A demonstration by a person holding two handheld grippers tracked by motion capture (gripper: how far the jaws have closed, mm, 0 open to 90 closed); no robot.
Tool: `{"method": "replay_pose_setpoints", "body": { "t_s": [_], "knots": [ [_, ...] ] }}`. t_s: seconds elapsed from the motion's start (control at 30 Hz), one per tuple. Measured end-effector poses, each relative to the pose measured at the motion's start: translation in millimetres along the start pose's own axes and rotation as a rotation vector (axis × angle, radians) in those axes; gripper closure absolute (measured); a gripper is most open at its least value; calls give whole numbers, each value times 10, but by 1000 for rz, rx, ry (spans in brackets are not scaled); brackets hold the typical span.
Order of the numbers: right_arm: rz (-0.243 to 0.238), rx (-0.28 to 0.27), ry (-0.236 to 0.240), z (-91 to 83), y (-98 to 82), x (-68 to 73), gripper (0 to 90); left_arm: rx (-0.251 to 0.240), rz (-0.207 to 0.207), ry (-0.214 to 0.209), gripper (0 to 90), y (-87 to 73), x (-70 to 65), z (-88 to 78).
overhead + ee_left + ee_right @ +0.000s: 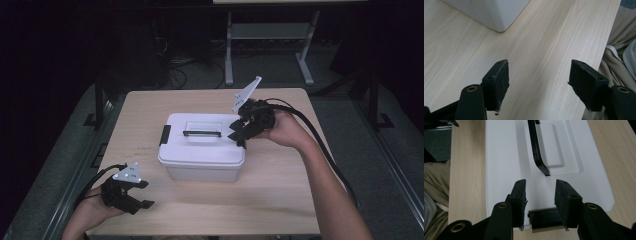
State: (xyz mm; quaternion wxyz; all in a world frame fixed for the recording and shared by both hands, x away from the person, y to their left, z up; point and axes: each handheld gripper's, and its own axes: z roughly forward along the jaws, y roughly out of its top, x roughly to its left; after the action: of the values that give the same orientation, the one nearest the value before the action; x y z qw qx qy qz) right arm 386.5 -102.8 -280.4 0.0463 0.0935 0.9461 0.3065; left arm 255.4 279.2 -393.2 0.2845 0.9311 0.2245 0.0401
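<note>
On the wooden table (280, 200) we record, as the largest item, a white storage box (202, 160) sitting near the middle, its lid (506, 170) in place and its black carry handle (201, 133) lying flat in the lid's recess. A black latch (164, 135) is visible at the box's left end in the high view; a second black latch (546, 220) sits at the right end, directly under the right gripper.

The right gripper (540, 203) is poised over that right-end latch. Its jaws stand apart, one to either side of the latch, and in our judgement the pads are not pressing on it. The left gripper (537, 82) rests at the near left corner of the table, well apart from the box, jaws wide apart with nothing but bare tabletop between them.

We judge the step in hand to be working the right-end latch. Risks from here:
- The box is unbraced, since the left gripper is away from it; a pull or push on the latch could slide or tip the box.
- The pads (520, 200) straddle the latch closely; a slightly skewed approach could make them slip off its edge and strike the lid.
- The left-end latch appears to be down, so lifting the lid early would strain it
</note>
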Motion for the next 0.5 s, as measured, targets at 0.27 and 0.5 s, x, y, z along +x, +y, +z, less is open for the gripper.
{"method": "replay_pose_setpoints", "body": {
  "t_s": [0.27, 0.5],
  "knots": [
    [2, 6, -9, -54, -41, 7, 598, 2, 3, 4, 318, -10, 7, -19],
    [26, -7, -14, -62, -203, 9, 595, 2, 1, 4, 318, -10, 10, -22]
  ]
}}
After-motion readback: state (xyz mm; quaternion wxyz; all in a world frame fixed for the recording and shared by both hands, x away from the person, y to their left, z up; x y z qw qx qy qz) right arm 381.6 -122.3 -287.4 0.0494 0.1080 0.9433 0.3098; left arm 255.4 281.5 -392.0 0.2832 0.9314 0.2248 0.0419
